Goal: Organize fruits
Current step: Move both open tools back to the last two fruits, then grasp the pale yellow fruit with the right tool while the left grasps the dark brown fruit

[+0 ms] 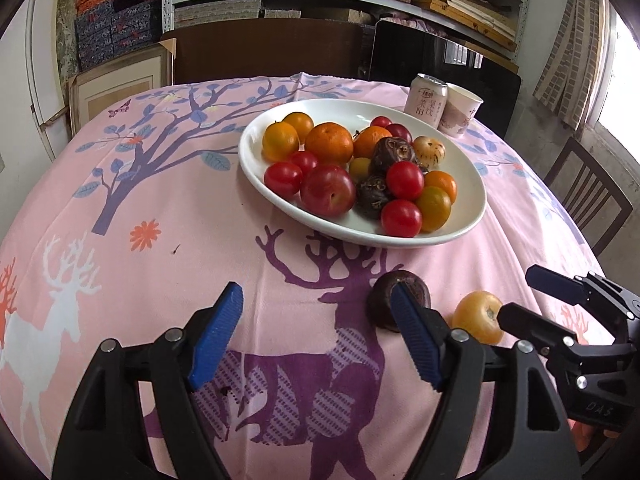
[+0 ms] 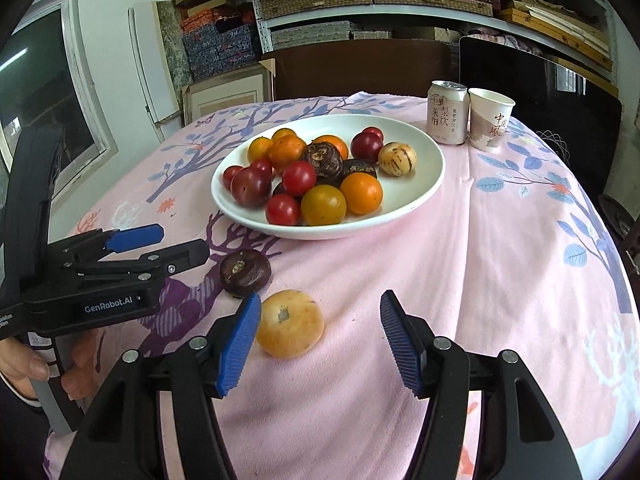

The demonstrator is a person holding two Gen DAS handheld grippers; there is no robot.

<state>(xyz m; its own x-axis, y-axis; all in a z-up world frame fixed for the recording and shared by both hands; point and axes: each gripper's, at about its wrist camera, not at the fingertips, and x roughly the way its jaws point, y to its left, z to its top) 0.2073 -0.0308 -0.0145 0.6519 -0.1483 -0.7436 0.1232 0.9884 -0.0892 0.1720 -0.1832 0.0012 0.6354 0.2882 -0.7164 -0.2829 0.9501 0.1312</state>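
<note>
A white plate (image 1: 460,176) (image 2: 424,168) holds several red, orange and dark fruits in the middle of the pink tablecloth. Two fruits lie on the cloth in front of it: a dark brown one (image 1: 384,300) (image 2: 245,273) and a yellow one (image 1: 478,316) (image 2: 290,324). My left gripper (image 1: 316,336) (image 2: 180,246) is open with only cloth between its blue pads; the brown fruit sits just behind its right finger. My right gripper (image 2: 320,340) (image 1: 534,300) is open too. The yellow fruit rests close to its left pad and is not pinched.
A drink can (image 1: 425,100) (image 2: 447,112) and a paper cup (image 1: 462,110) (image 2: 490,120) stand behind the plate at the right. A person's hand (image 2: 24,364) holds the left gripper's handle. A wooden chair (image 1: 588,196) stands past the table's right edge; shelves fill the back.
</note>
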